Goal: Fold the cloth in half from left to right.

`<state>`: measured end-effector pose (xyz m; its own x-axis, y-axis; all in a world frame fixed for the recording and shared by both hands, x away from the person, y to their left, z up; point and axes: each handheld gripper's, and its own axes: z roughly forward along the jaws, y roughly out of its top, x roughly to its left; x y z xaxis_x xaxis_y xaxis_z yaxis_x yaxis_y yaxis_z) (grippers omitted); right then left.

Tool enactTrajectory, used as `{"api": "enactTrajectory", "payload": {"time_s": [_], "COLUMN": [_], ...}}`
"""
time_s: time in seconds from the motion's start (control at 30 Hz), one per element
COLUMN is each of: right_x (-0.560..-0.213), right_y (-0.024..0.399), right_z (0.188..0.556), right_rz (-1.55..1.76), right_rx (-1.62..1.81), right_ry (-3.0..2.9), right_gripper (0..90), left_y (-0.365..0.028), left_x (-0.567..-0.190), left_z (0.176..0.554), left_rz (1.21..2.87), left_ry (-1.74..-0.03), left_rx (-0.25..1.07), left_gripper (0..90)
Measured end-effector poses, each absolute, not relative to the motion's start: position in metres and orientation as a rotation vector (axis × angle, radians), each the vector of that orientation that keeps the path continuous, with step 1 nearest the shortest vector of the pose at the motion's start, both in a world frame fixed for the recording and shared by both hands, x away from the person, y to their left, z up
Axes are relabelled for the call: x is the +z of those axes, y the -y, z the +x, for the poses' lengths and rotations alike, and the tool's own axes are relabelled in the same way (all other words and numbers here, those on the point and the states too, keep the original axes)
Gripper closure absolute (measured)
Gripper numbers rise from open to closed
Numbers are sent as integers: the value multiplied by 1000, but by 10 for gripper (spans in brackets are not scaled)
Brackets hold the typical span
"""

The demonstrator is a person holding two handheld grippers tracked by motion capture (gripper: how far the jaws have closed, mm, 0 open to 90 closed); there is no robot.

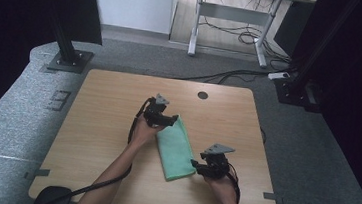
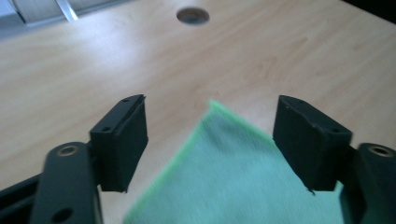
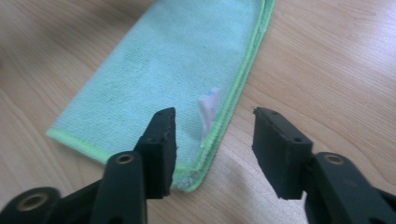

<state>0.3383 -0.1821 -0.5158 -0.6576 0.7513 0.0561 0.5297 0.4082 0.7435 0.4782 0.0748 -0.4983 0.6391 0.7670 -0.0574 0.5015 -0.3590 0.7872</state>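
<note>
One folded green cloth, two grippers, one table.
Left gripper at cloth's far corner, right gripper at near corner; both parted, gripping nothing; cloth flat between them.

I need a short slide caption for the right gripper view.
Open right gripper over the near corner of a folded green microfibre cloth on a light wooden table.

1. We see a light wooden bench with a round cable hole near its far edge.
2. Grey carpet surrounds it.
3. A black post stands on a base plate at far left.
4. Beyond, a white-framed desk stands over loose black cables.
5. A white power strip lies at right.
</note>
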Motion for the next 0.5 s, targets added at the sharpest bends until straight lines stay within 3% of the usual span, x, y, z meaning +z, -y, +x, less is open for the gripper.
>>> {"api": "enactTrajectory", "payload": {"time_s": [0.5], "right_x": [-536], "right_y": [187], "right_z": [351], "right_rz": [1125], "right_rx": [933], "right_ry": [-2429], "right_gripper": [385], "left_y": [-92], "left_x": [-529], "left_z": [420], "left_rz": [2113], "left_ry": [-982], "left_rx": [367], "left_gripper": [142]}}
